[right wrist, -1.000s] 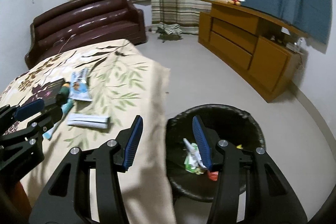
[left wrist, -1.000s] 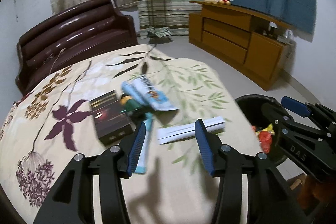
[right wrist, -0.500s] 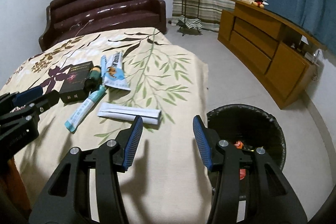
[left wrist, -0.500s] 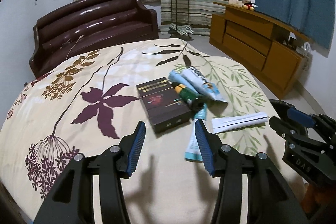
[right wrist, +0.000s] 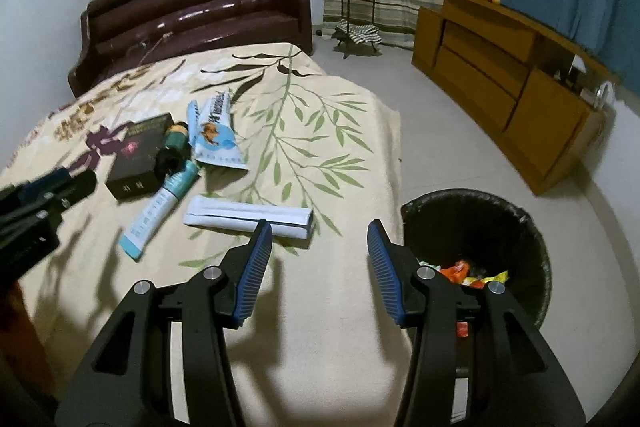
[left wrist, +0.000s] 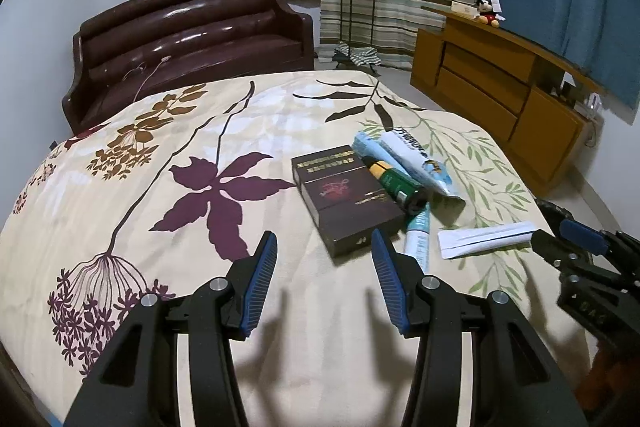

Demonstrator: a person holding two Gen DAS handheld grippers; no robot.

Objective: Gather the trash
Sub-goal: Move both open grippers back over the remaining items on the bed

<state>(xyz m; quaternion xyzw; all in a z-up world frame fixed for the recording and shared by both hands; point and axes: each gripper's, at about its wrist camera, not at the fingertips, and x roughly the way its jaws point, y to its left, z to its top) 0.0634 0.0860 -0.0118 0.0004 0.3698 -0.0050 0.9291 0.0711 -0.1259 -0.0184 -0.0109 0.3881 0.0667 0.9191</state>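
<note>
Both the left gripper [left wrist: 323,267] and the right gripper [right wrist: 319,257] were held wide open and empty above the bed [left wrist: 192,195]. The trash lay clustered on the quilt: a dark box [left wrist: 346,197], a green bottle [left wrist: 396,185], a blue-and-white tube [left wrist: 416,157], a slim teal tube [left wrist: 416,237] and a folded white wrapper [left wrist: 486,239]. Because these items touched or overlapped, a grasp risked dragging a neighbour or pinching the soft quilt. The round bottle could roll. The black bin [right wrist: 476,227], already holding wrappers, stood on the tiled floor just beside the bed; a brown sofa [left wrist: 192,31] and a wooden cabinet [left wrist: 496,87] stood beyond.
</note>
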